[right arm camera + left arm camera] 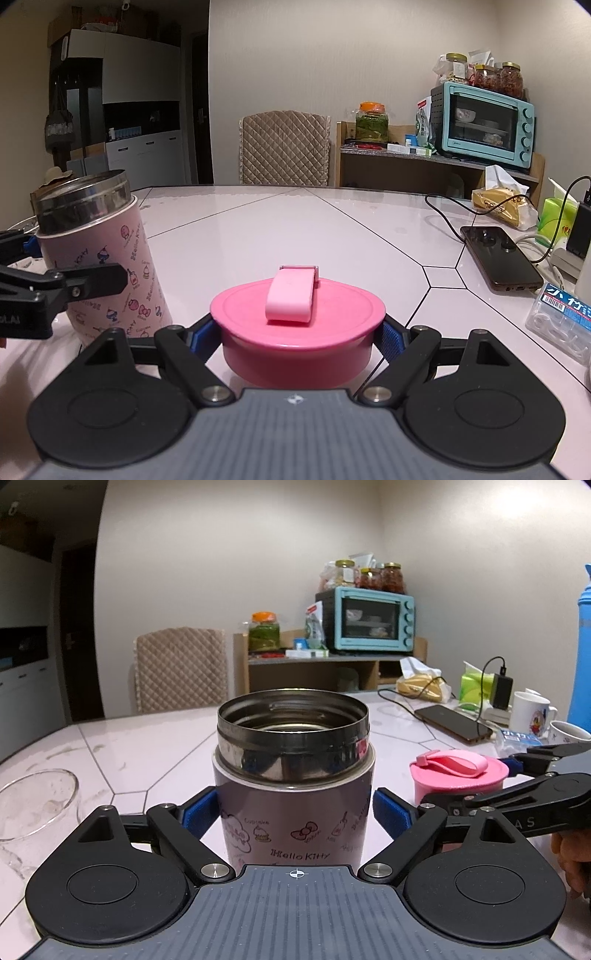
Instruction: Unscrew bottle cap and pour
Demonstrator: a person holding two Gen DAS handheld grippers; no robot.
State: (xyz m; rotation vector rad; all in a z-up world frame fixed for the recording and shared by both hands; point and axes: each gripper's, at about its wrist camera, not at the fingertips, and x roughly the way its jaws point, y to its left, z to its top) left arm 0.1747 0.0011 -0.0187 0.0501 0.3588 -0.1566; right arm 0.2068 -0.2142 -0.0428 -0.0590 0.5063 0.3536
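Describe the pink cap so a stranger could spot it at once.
On the pale tiled table, right of the open Hello Kitty flask, sits the pink cap. It is the only round, low pink piece, with a lighter pink strap folded across its top.

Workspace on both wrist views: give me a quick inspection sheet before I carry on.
Surface: pale table with dark hexagon seams.
Job's things: flask upright, uncapped; pink cap beside it; glass bowl at left.
Clutter: phone, mugs, tissue packs, plastic box.
Grippers: left gripper around the flask, right pad clear of it; right gripper shut on the cap.
Cables: black charger cable to phone.
Surroundings: chair, shelf, teal oven.
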